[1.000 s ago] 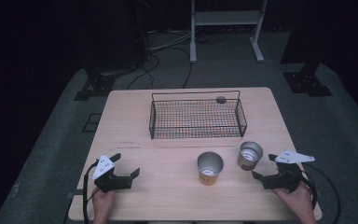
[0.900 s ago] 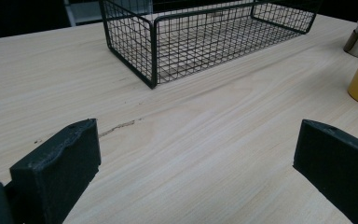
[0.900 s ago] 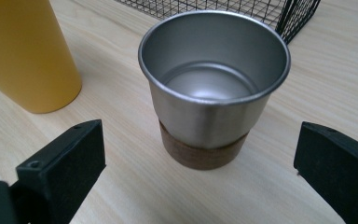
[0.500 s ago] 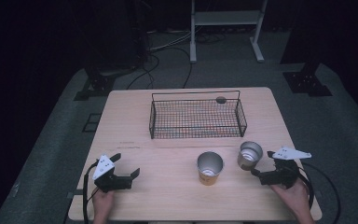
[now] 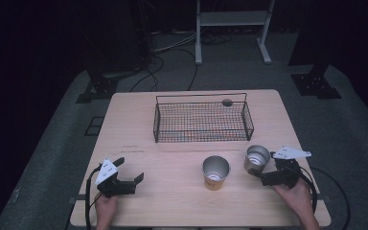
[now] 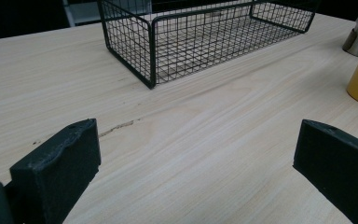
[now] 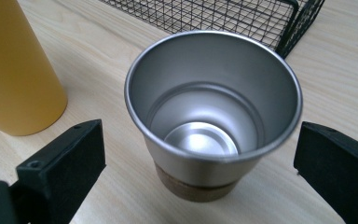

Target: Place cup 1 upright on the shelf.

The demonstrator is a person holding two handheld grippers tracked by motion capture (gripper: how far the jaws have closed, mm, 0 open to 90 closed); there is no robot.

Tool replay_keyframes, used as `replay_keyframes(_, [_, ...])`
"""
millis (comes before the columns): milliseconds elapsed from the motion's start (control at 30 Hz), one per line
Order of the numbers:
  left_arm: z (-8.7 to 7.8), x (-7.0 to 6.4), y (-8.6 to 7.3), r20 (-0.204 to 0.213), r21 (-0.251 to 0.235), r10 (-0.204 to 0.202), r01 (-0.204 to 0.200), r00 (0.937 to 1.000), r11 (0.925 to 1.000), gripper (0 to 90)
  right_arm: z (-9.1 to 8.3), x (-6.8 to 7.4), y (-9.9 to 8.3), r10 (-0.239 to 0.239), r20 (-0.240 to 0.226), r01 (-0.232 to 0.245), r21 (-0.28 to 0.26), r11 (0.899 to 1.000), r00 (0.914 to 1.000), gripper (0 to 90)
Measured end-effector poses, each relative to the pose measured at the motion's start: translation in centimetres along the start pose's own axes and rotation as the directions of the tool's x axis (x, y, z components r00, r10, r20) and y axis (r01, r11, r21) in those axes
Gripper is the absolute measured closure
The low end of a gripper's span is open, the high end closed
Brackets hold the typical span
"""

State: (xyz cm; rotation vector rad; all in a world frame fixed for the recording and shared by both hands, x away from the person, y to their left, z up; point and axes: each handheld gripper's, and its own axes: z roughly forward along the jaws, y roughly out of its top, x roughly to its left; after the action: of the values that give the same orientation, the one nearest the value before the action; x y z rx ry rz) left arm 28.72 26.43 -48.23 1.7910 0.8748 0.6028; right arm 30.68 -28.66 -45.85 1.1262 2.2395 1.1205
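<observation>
Right gripper [image 7: 200, 177]: my jaws stand wide apart, flanking the steel cup, apparently not touching.
Steel tapered cup with cork base [image 7: 213, 112]: upright on table, near the basket.
Yellow-sided metal cup [image 5: 216, 173]: beside it.
Left gripper [image 6: 191, 182]: jaws spread, nothing between.
Black wire basket [image 5: 201, 120]: beyond both cups.

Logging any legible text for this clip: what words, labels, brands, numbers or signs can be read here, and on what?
None can be read.
Steel cup: plain metal inside and out, no print.
Yellow cup: plain side, no label showing.
Wire basket: no tag.
Table: a faint dark scuff in the left gripper view, not lettering.
Grey plates on the left claw and right claw: small dark dots, too small to tell as signs.
</observation>
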Motion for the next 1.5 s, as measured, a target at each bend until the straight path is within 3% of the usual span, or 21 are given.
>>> replay_keyframes(467, [0.0, -0.1, 0.0, 0.001, 0.001, 0.004, -0.004, 1.0000, 1.0000, 0.0, 0.9, -0.1, 1.3, -0.028, 0.015, 0.028, 0.022, 0.999, 0.9995, 1.2])
replay_keyframes(667, [0.0, 0.0, 0.0, 0.002, 0.000, 0.005, -0.005, 1.0000, 1.0000, 0.0, 1.8, -0.1, 1.6, -0.042, 0.025, 0.041, 0.057, 0.998, 0.9988, 4.1])
replay_keyframes(867, [0.0, 0.0, 0.0, 0.002, -0.001, 0.006, -0.006, 1.0000, 1.0000, 0.0, 1.8, -0.3, 1.8, -0.046, 0.025, 0.044, 0.065, 0.997, 0.9987, 12.3])
replay_keyframes(1500, [0.0, 0.0, 0.0, 0.002, -0.002, 0.006, -0.006, 1.0000, 1.0000, 0.0, 1.4, -0.1, 2.2, -0.053, 0.020, 0.051, 0.083, 0.995, 0.9984, 14.8])
